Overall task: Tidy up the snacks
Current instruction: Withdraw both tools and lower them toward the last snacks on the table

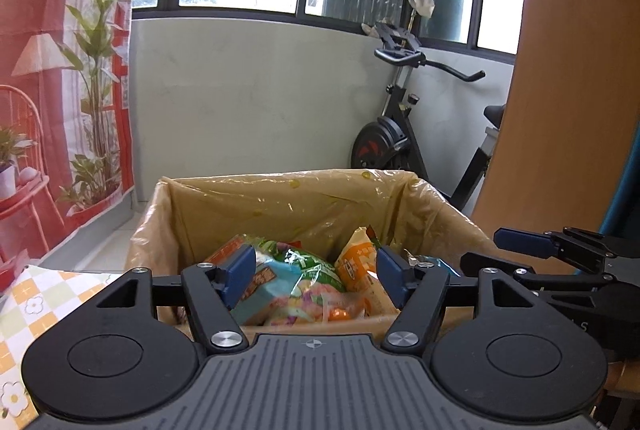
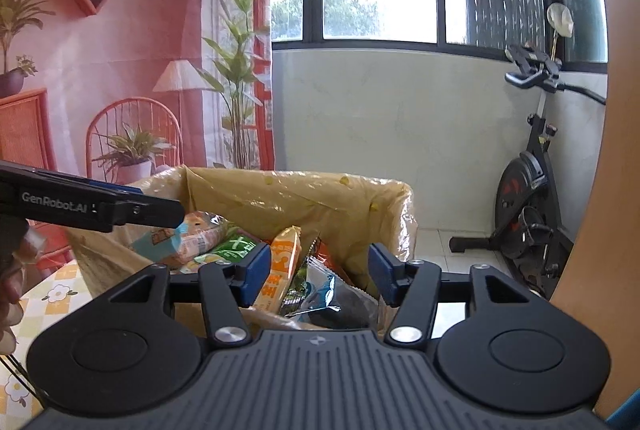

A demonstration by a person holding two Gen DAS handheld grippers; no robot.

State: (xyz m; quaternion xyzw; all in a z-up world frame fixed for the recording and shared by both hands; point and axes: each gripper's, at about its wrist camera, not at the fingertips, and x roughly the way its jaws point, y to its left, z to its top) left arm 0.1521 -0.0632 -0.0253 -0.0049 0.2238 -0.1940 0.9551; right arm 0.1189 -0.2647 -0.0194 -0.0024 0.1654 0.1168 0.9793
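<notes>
A cardboard box (image 1: 280, 197) lined with a yellowish plastic bag holds several snack packets: a green packet (image 1: 316, 262), an orange packet (image 1: 360, 262) and a light blue packet (image 1: 264, 290). My left gripper (image 1: 316, 276) is open and empty, just in front of the box's near rim. The box shows in the right wrist view (image 2: 312, 197) with an orange packet (image 2: 282, 270) and a dark packet (image 2: 336, 302). My right gripper (image 2: 316, 278) is open and empty above the box's near right part. The left gripper's side (image 2: 100, 205) crosses that view at left.
A tablecloth with yellow checks and flowers (image 1: 24, 310) covers the table left of the box. An exercise bike (image 1: 404, 133) stands behind at right by the grey wall. A wooden panel (image 1: 568, 109) rises at far right. A printed red backdrop (image 2: 100, 69) hangs at left.
</notes>
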